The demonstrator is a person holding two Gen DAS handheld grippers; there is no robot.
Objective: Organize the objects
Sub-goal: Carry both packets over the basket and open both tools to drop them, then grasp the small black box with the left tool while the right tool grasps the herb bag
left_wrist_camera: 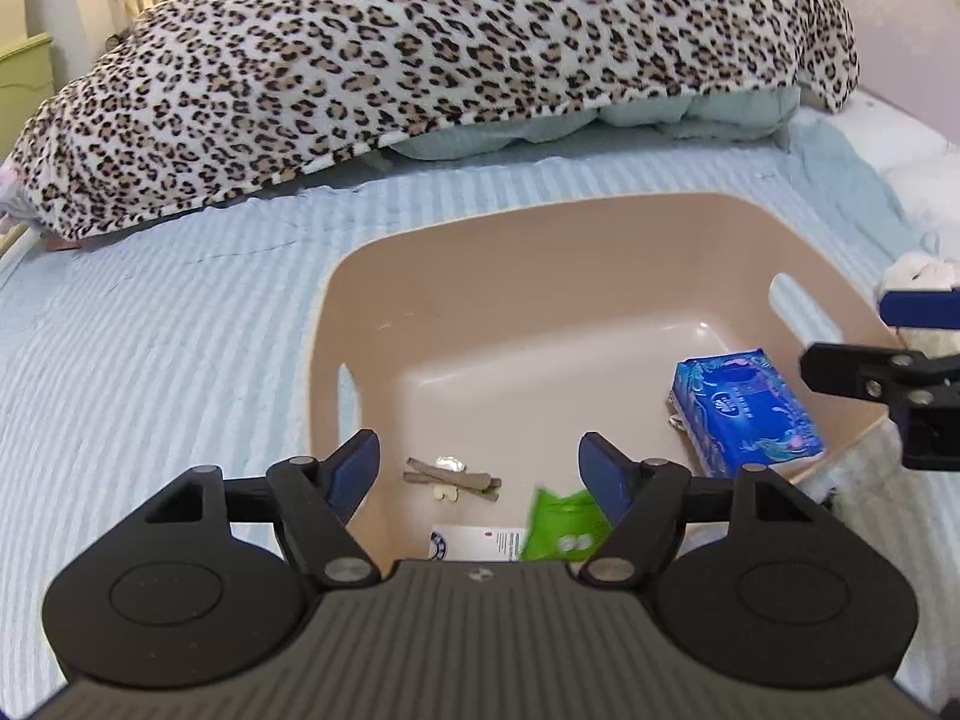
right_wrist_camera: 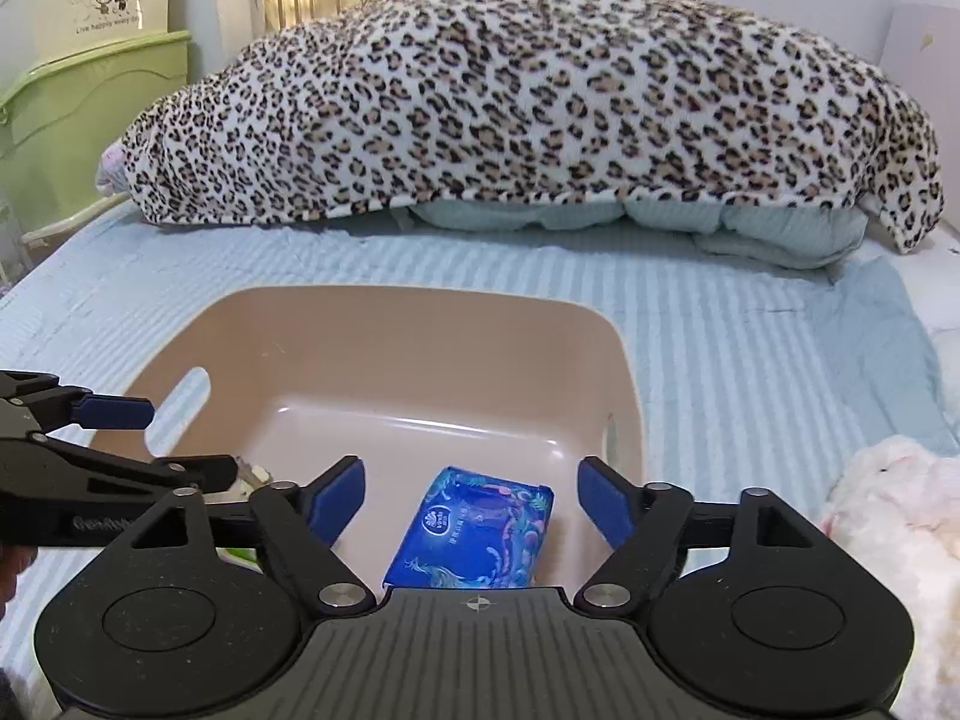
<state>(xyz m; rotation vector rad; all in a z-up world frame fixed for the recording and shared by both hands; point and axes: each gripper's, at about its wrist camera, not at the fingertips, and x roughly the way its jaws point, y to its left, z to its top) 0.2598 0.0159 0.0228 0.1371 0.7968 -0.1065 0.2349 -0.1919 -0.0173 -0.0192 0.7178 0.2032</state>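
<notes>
Beige plastic basket (left_wrist_camera: 372,276) with slotted handles sits on a pale blue striped bedspread (left_wrist_camera: 150,324), open side up, and it is the collecting place for the loose items. Inside it, on the right as the left wrist view shows it, a blue patterned pack of tissues (left_wrist_camera: 744,408) leans against the wall; the right wrist view shows the same pack (right_wrist_camera: 480,531) lying directly ahead between that gripper's fingers. On the basket floor near the left camera lie a small bundle of brown sticks (left_wrist_camera: 453,477), a bright green sachet (left_wrist_camera: 564,525) that looks blurred, and a white printed packet (left_wrist_camera: 474,543) partly hidden by the tool body. The left gripper (left_wrist_camera: 480,468) hangs over the near side of the basket with its blue-padded jaws spread wide and nothing between them. The right gripper (right_wrist_camera: 471,495) hangs over the near right side, its jaws also wide apart and empty. Outside the basket, a fluffy white soft toy (right_wrist_camera: 894,516) rests on the bedspread to the right, just beside the basket. Farther off, a leopard-print blanket (right_wrist_camera: 540,102) is heaped over light blue bedding, and a green cabinet (right_wrist_camera: 78,120) stands at far left. Judging by this, several items are already gathered, and the soft toy seems the most obvious thing left to place, though other items may lie out of view.
</notes>
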